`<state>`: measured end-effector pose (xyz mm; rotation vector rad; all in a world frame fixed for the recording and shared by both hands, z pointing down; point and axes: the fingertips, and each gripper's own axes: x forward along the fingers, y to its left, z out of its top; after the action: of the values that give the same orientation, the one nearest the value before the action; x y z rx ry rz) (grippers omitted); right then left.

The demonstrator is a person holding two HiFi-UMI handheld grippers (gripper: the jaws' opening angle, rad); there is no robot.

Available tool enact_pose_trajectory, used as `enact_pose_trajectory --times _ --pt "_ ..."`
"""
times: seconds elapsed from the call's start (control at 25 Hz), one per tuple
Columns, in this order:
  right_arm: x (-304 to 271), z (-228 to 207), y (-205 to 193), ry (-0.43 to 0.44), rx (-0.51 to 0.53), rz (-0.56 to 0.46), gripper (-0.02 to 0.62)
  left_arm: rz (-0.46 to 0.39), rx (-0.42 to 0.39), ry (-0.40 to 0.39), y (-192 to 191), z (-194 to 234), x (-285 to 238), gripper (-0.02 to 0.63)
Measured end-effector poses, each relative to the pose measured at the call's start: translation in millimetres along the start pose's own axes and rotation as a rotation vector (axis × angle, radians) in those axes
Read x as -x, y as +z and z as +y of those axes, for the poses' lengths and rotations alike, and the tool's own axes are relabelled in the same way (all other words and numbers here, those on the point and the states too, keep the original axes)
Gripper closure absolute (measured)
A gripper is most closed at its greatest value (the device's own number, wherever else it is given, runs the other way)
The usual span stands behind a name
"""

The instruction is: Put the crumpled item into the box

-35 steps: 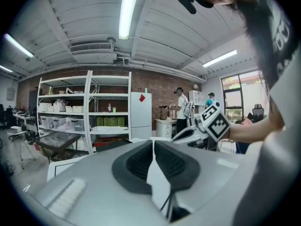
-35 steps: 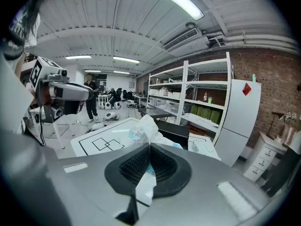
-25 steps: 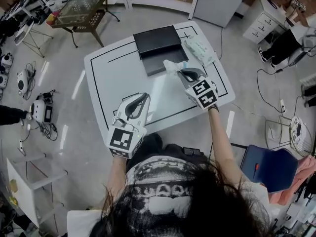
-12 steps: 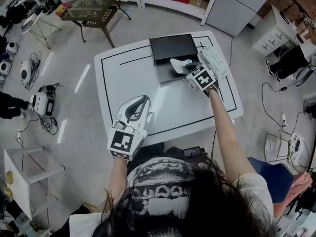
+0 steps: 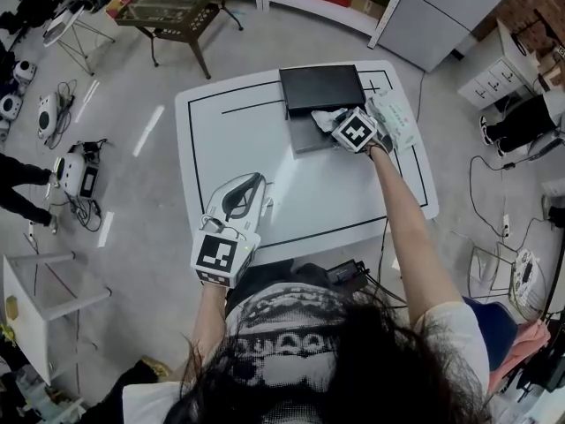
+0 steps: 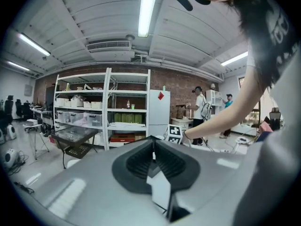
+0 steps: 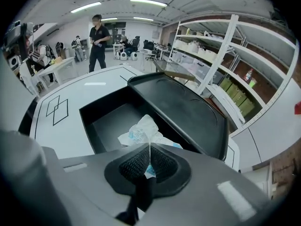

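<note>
Pinching the crumpled wrapper (image 7: 140, 132) by one edge, the right claw (image 7: 149, 150) has its jaws clamped flat on the thin sheet, so most of the white and blue wad sticks out beyond the tips. It hangs over the open tray of the black box (image 7: 107, 120), toward the tray's right side and not touching the floor of it. That height looks chosen so the wad clears the near wall and falls inside once the jaws part. The lid (image 7: 186, 108) lies folded back on the far side, leaving the opening free from above. A white packet (image 5: 395, 120) sits just right of the box, and the arm reaches in beside it.

The left claw (image 6: 153, 150) has its jaws together with nothing between them. It hovers over the near left part of the worktop (image 5: 231, 140), well apart from the box, probably kept out of the way because one claw is enough for so light a load.
</note>
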<state>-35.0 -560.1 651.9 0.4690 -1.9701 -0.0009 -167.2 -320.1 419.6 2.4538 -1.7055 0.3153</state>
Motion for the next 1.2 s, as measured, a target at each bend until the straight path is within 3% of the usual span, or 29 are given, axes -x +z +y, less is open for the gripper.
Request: enact_pose_trajectory --times 0.28,0.4,0.68,1.2 --pt "-9.4 2.1 -8.8 0.017 -0.074 0.041 0.578 -0.002 0.002 0.013 -0.9 4.3 5.4 0.606" --pt "-6.7 7.6 -8.2 0.049 -0.128 0.006 0.528 -0.001 0.000 0.023 -3.0 8.4 5.7 0.606" --pt "33.6 6.1 4.2 -0.024 -0.126 -0.132 0.522 -0.002 0.002 0.031 -3.6 10.8 8.0 0.606" --pt "162.6 62.8 7.2 -0.097 -0.287 -0.460 0.532 -0.016 -0.029 -0.033 5.4 -31.7 13.6 0.606"
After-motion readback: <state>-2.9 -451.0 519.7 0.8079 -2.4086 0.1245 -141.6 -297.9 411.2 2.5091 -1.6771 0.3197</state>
